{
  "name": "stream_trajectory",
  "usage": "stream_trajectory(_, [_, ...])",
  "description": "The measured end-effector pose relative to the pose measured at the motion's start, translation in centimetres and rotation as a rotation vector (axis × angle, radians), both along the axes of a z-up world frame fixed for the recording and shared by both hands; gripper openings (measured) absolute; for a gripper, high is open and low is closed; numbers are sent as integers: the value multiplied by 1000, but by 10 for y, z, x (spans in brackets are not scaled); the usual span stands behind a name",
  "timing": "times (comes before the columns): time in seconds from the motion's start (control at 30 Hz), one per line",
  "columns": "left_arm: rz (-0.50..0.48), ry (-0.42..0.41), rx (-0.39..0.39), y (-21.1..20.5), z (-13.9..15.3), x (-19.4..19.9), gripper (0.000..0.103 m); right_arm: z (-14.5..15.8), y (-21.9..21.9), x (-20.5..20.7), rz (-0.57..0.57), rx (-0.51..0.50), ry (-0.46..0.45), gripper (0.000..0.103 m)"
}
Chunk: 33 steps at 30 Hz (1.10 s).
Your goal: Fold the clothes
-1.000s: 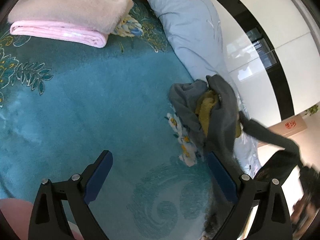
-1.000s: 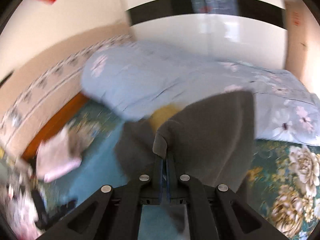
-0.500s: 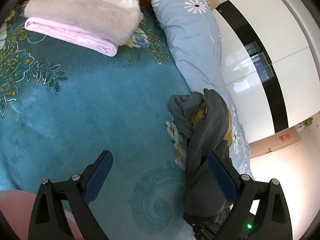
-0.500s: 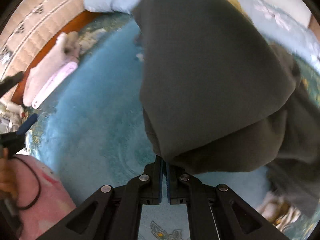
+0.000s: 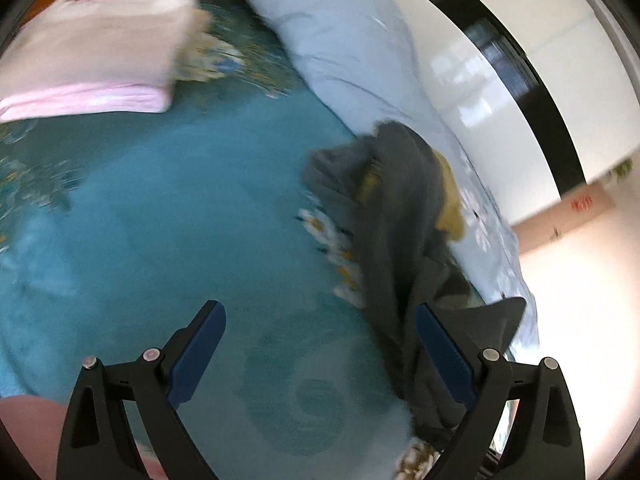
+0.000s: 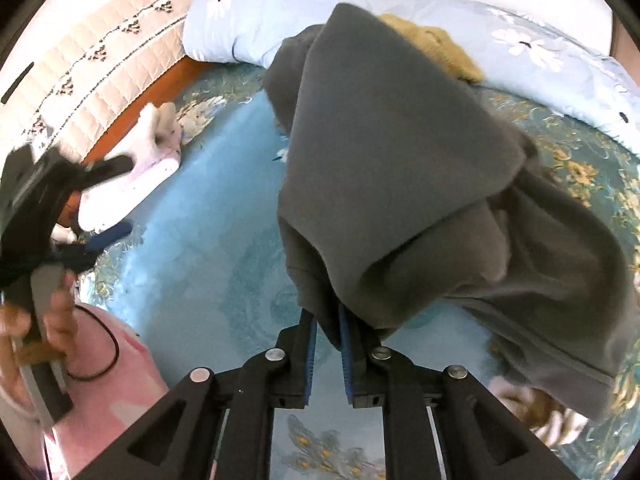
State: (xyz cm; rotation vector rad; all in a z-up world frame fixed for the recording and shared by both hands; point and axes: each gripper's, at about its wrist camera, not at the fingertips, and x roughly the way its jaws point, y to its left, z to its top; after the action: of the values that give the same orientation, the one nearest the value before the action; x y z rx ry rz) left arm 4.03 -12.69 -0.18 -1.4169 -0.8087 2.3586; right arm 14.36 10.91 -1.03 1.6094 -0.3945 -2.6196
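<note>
A dark grey garment (image 6: 400, 160) lies in a heap on the teal bedspread (image 6: 208, 248), one folded edge hanging down between the jaws of my right gripper (image 6: 327, 322). Those jaws are opening, and a narrow gap shows beside the cloth. A yellow garment (image 6: 436, 44) sticks out from under the grey one at the far side. In the left wrist view the grey garment (image 5: 400, 220) runs down past the right finger of my left gripper (image 5: 320, 344), which is open and empty above the bedspread (image 5: 160, 220). The right wrist view shows the left gripper (image 6: 120, 200) at the left, held by a hand (image 6: 60, 320).
A folded pink and beige blanket (image 5: 92, 64) lies near the wooden headboard. A light blue flowered quilt (image 5: 352, 52) runs along the far side of the bed beside white wardrobe doors. A pink sleeve (image 6: 120, 380) is at the lower left of the right wrist view.
My right gripper has come down with the grey garment, which now rests on the bed, and its jaws have parted slightly. The left gripper has shifted and its view is blurred.
</note>
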Motion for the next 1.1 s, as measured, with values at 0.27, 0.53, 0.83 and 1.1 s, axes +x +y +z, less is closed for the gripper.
stream_trajectory(0.27, [-181,24,-54,92,24,-32,96,-14,2,17,-1,118,18,17])
stream_trajectory(0.53, [-188,-27,-101,98,5,-27,96,-23,4,20,61,115,38,44])
stream_trajectory(0.83, [-131,-56,-64,85,-1,-29,96,-17,22,35,61,-14,83,81])
stream_trajectory(1.1, [-274,-56,-82,151,24,-64,96,8,65,58,-68,-67,117,82])
